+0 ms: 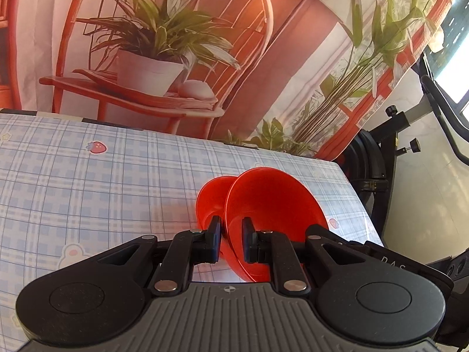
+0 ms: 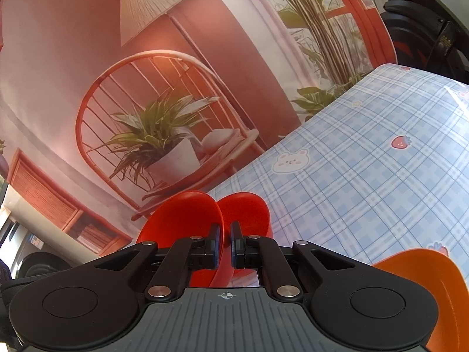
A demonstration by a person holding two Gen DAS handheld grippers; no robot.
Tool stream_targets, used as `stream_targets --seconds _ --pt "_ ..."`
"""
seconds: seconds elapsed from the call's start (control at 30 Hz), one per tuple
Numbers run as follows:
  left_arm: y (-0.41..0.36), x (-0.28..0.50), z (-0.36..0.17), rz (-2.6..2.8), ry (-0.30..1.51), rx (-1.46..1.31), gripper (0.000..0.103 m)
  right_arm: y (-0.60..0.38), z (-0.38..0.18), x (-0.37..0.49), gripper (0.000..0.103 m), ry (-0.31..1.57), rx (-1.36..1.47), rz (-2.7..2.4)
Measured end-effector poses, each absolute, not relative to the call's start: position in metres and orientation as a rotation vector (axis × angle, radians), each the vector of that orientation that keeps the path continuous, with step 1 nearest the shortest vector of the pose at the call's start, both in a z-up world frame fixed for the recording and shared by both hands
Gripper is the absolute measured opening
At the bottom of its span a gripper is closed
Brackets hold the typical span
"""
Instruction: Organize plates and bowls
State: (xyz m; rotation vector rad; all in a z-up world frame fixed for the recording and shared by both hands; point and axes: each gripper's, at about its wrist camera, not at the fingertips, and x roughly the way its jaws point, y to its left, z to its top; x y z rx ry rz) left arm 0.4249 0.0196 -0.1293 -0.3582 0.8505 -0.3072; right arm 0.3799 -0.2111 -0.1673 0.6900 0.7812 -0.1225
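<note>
1. Left gripper (image 1: pixel 231 240): points along the table toward its far right corner. Its jaws stand narrow, one on each side of the rim of a red bowl (image 1: pixel 272 214), which is tilted on edge.
2. Second red bowl (image 1: pixel 209 202): just behind and left of the first, touching or overlapping it. Which rim the left finger presses cannot be told.
3. Right gripper (image 2: pixel 225 242): view rolled, so the table slopes up to the right. Its jaws are nearly shut on a red rim; two red bowls (image 2: pixel 187 217) fan out to either side of the fingers, at the table's near-left edge.
4. Orange bowl (image 2: pixel 422 287): lower right in the right wrist view, partly behind the gripper body, on the cloth.
5. Tablecloth (image 1: pixel 102 193): blue plaid with a strawberry (image 1: pixel 98 146) and bear prints, bare to the left and ahead of the bowls. The right edge runs close beside the bowls in the left view.
6. Backdrop (image 1: pixel 164 58): printed chair, potted plant and lamp, hanging right behind the far edge.
7. Black stand (image 1: pixel 392 135): past the right corner.
8. Writing: "D A S" on the left gripper's right arm; the rest is cut off.
</note>
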Motion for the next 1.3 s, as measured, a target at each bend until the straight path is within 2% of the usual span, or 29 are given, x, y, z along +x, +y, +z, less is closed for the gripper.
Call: stream_targets --seconds 0.23,0.4,0.97,1.3 --pt "0.012 0.455 -0.124 -0.347 0.838 -0.350 0.016 -0.224 -0.173 0.400 0.007 0.779 0.665 -0.135" --pt "0.002 0.470 -0.144 -0.333 0.884 -0.283 0.016 -0.230 -0.184 0.410 0.007 0.808 0.667 -0.152" --pt "0.007 0.480 -0.165 -0.263 0.915 -0.240 0.016 -0.227 -0.212 0.421 0.008 0.867 0.651 -0.172" --pt "0.003 0.451 -0.135 -0.268 0.868 -0.197 0.017 -0.230 -0.180 0.398 0.010 0.806 0.550 -0.231"
